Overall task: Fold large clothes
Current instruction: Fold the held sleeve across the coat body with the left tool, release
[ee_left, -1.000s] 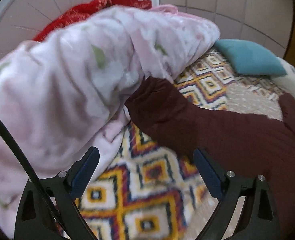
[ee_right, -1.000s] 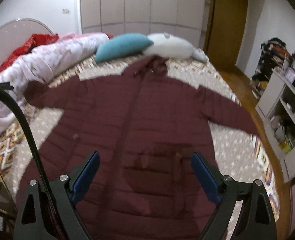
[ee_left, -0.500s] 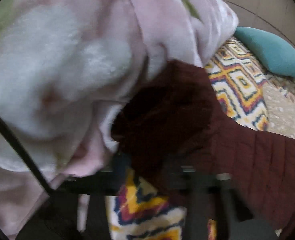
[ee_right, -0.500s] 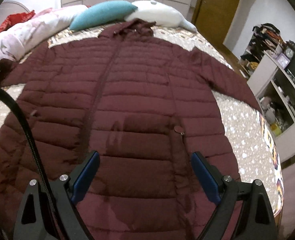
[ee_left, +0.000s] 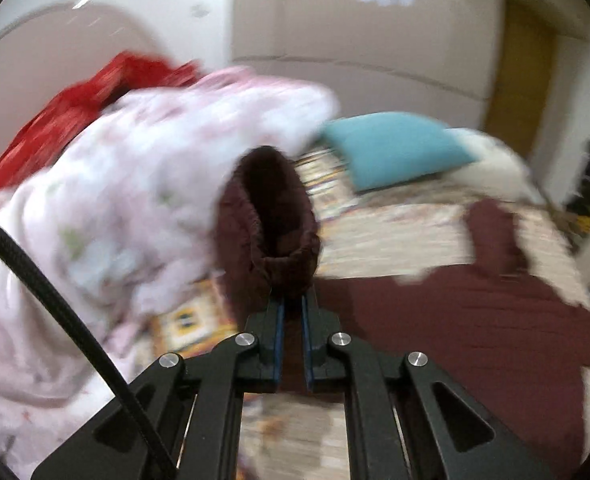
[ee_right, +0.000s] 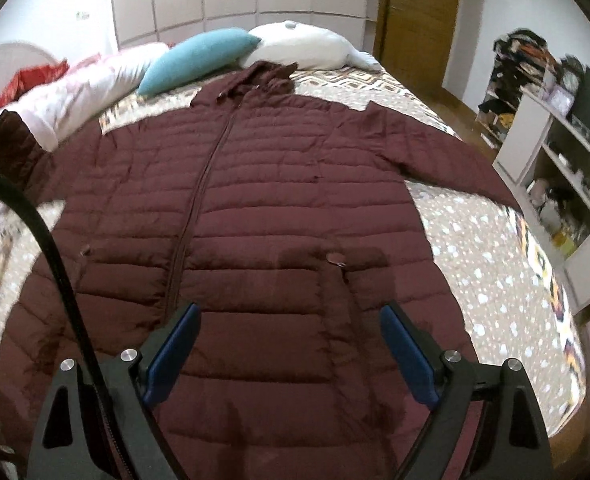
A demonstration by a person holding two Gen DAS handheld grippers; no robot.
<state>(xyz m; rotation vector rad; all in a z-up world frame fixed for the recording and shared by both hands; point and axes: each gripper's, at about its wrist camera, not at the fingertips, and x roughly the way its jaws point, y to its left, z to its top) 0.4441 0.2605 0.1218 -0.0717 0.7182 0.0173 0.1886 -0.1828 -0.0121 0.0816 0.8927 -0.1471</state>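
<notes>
Left gripper [ee_left: 291,300] clamped on maroon jacket [ee_right: 255,208] sleeve cuff [ee_left: 271,224], lifted.
Right gripper [ee_right: 291,344] wide open above jacket hem, holding nothing; jacket flat on bed [ee_right: 475,240].

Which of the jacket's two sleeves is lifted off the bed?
The jacket's left-hand sleeve, pinched at its cuff by the left gripper; the other sleeve lies flat.
</notes>
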